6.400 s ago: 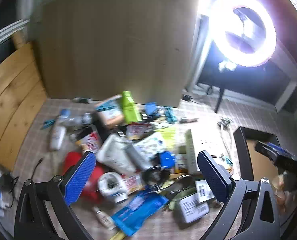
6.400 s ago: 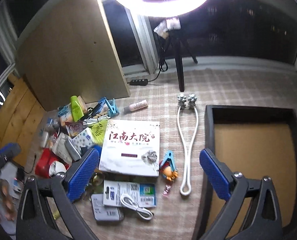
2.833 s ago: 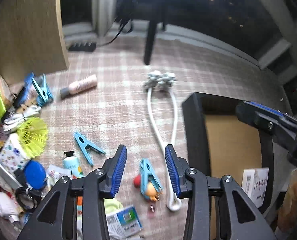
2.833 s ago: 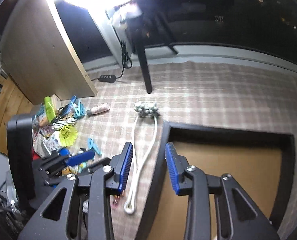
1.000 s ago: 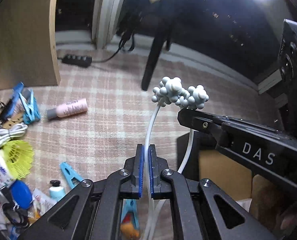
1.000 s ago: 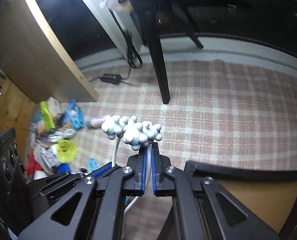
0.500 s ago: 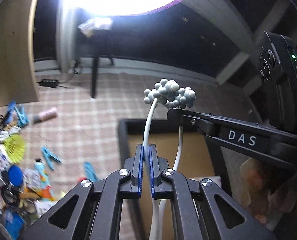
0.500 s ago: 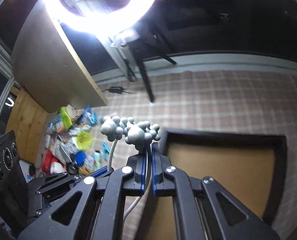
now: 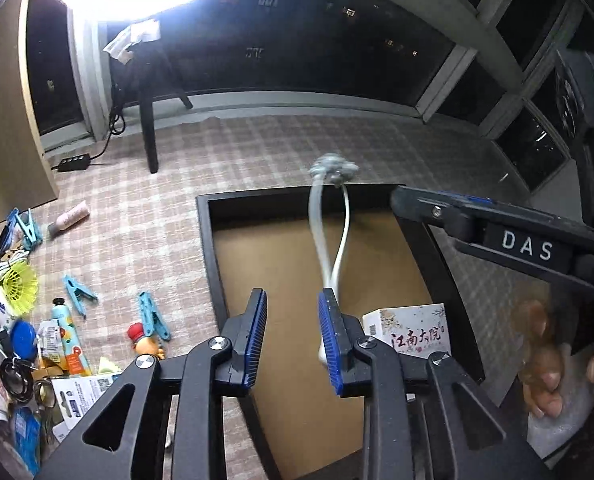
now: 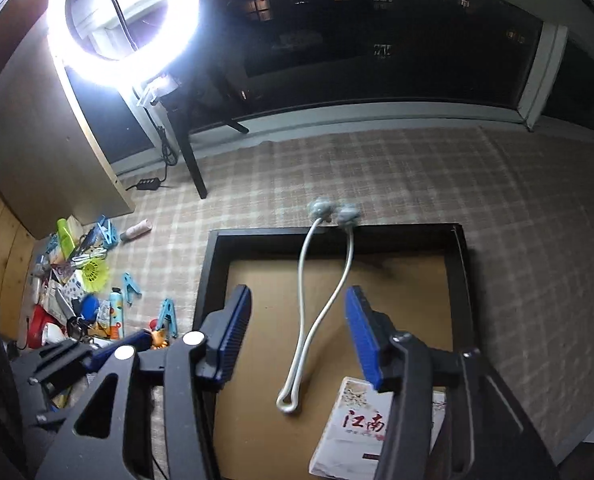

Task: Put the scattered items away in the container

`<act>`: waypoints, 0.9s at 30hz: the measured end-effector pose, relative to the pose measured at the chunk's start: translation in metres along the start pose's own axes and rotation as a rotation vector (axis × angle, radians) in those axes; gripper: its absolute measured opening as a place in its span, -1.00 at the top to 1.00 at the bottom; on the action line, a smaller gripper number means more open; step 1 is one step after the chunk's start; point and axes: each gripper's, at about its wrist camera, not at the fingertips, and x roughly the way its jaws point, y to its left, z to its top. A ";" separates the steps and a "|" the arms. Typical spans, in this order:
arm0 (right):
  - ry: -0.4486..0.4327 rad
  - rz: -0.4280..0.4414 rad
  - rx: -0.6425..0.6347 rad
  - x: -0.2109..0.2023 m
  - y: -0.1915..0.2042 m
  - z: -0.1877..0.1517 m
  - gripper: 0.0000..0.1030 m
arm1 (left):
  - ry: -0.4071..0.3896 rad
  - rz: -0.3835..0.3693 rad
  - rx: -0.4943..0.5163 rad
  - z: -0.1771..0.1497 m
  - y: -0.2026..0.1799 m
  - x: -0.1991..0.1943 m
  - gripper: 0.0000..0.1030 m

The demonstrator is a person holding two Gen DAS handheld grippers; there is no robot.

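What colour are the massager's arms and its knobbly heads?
White arms, grey heads; the massager shows best in the right wrist view, over the box.

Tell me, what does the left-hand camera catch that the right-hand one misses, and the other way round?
Only the left wrist view shows a person's fingers at its right edge. Only the right wrist view shows the whole ring light and the box's far right corner. Both show the black box with its brown floor, the white neck massager lying in it with its knobbly heads at the far rim, the printed carton, and the clutter on the checked mat.
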 end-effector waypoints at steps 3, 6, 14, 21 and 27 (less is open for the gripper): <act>-0.006 0.014 0.014 0.002 0.000 -0.002 0.03 | -0.015 0.014 -0.012 -0.001 0.009 -0.009 0.51; -0.017 0.038 0.023 0.000 0.001 -0.006 0.03 | -0.032 0.028 -0.025 -0.001 0.022 -0.016 0.51; -0.010 0.032 0.099 0.022 -0.013 -0.009 0.03 | -0.049 0.067 -0.068 -0.007 0.056 -0.029 0.51; -0.039 0.095 0.066 0.021 0.009 -0.019 0.03 | -0.064 0.152 -0.118 -0.026 0.116 -0.065 0.51; -0.077 0.206 -0.091 0.013 0.062 -0.032 0.03 | -0.078 0.259 -0.187 -0.063 0.183 -0.105 0.40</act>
